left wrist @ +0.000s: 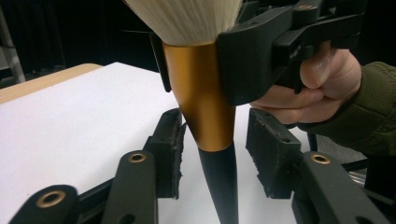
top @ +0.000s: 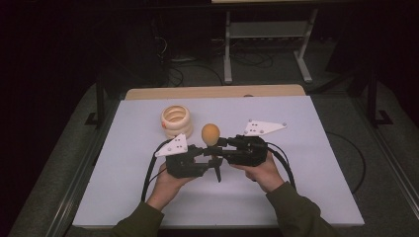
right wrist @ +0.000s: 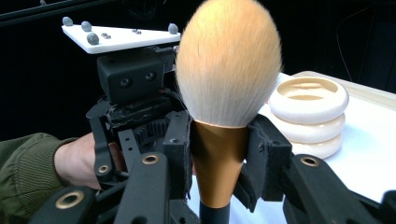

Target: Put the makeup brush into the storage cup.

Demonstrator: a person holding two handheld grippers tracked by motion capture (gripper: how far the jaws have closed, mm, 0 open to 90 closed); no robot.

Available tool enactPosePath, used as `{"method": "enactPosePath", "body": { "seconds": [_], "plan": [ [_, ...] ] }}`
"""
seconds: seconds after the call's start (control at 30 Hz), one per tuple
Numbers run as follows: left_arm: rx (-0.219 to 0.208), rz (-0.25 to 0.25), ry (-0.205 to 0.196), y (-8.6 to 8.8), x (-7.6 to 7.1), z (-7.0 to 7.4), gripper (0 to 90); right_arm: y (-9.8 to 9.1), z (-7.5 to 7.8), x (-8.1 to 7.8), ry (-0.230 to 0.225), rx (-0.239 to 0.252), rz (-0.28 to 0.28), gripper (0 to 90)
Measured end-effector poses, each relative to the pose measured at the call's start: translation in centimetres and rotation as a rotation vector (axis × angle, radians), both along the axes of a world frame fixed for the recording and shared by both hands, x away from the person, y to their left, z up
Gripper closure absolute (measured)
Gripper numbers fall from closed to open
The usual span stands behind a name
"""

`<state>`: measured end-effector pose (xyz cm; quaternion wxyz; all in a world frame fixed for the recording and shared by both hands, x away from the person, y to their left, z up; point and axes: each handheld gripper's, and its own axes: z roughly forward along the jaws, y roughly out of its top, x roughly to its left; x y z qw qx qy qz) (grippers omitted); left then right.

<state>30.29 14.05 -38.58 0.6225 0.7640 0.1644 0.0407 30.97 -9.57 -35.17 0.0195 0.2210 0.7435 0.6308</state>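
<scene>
my right gripper (right wrist: 217,154) pinches the brush (right wrist: 227,70) by its gold collar at frame centre; my left gripper (left wrist: 217,149) spread around its handle, not touching.

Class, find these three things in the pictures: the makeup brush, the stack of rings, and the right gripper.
makeup brush (right wrist: 228,65), right gripper view, on the bristle head.
stack of rings (top: 175,121), high view, on the stack's outer wall.
right gripper (right wrist: 218,154), right gripper view, midway between its jaws, which clamp the brush's gold ferrule.

Dim room, grey carpeted floor (top: 59,163), white-topped table (top: 296,163), pale metal frame (top: 267,34) behind, black cables on floor.
</scene>
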Motion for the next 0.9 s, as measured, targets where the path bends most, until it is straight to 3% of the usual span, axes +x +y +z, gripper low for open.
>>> {"method": "enactPosePath", "body": {
  "seconds": [0.3,0.9],
  "plan": [
    [0.005,0.013,-0.007,0.1,-0.02,0.11,67.2,0.04,-0.03,-0.03,-0.005,-0.002,0.002,62.5],
    [0.011,0.029,0.012,0.52,0.12,0.09,71.3,0.06,-0.06,-0.11,-0.026,-0.013,-0.003,62.4]
  ]
}}
